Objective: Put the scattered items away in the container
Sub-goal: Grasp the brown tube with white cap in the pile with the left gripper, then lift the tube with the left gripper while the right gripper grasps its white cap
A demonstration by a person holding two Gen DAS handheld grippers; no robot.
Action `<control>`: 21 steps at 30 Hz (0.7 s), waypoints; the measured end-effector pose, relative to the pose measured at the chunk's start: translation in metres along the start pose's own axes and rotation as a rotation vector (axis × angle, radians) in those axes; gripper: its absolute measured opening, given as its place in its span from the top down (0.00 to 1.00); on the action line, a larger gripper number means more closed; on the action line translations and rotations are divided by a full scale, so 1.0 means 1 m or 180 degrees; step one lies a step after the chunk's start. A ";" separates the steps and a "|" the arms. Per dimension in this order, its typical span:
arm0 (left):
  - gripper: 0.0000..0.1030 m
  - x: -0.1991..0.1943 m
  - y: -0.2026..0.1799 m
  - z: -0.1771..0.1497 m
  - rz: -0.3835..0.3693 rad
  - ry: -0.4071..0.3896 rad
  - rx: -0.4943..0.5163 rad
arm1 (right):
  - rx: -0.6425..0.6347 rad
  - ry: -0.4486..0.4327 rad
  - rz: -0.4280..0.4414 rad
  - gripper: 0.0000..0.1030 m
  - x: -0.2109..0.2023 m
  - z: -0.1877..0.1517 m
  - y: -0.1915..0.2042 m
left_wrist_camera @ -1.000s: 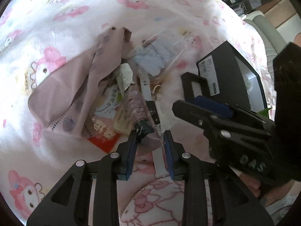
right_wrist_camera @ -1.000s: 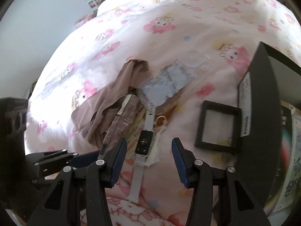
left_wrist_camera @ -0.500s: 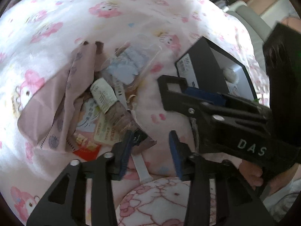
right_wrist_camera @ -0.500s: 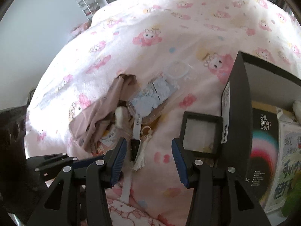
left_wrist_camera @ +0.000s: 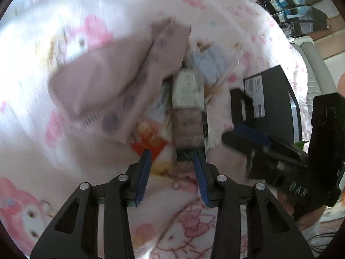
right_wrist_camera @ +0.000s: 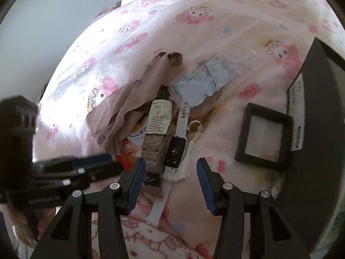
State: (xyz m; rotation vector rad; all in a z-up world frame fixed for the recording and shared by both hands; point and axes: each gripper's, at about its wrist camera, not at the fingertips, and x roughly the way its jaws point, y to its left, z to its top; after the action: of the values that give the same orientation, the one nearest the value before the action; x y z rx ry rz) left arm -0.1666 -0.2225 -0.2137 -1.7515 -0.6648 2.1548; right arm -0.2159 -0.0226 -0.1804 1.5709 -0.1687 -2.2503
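A pile of items lies on the pink cartoon blanket [right_wrist_camera: 194, 10]: a brown-and-white sachet [right_wrist_camera: 156, 133], a white smartwatch [right_wrist_camera: 175, 149], a mauve cloth [right_wrist_camera: 138, 99], a clear case with blue pictures [right_wrist_camera: 207, 79] and small packets [right_wrist_camera: 129, 153]. The black box container [right_wrist_camera: 312, 129] stands at the right, a black square frame [right_wrist_camera: 264, 136] beside it. My left gripper [left_wrist_camera: 172, 159] is open and empty, with the sachet [left_wrist_camera: 188, 116] just ahead of its right finger. My right gripper [right_wrist_camera: 170, 168] is open and empty over the watch.
The black box [left_wrist_camera: 271, 99] shows at the right of the blurred left wrist view, with the right gripper [left_wrist_camera: 254, 138] in front of it. The left gripper [right_wrist_camera: 82, 168] enters the right wrist view from the left. Shelves stand beyond the bed.
My left gripper opened and let go of the sachet, which now lies on the pile. The left view swung back toward the pile. The right gripper moved closer over the watch.
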 end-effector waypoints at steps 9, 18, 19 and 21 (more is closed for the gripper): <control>0.64 0.045 -0.006 -0.006 -0.0290 0.0429 -0.0076 | -0.0427 0.0327 -0.0518 0.71 0.032 -0.003 0.007; 0.82 0.021 0.011 -0.005 -0.0255 0.0108 -0.0357 | -0.0238 0.0396 -0.0070 0.75 0.026 0.004 0.004; 0.86 0.014 0.012 -0.004 -0.0218 0.0050 -0.0367 | -0.0234 0.0382 -0.0016 0.75 0.024 0.005 0.006; 0.89 -0.003 0.019 -0.002 -0.0112 -0.0061 -0.0421 | -0.0265 0.0384 0.0025 0.75 0.021 0.006 0.009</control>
State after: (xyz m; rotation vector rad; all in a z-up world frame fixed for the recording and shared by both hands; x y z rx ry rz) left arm -0.1630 -0.2394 -0.2216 -1.7717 -0.8546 2.1513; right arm -0.2252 -0.0392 -0.1937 1.6528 -0.0469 -2.1206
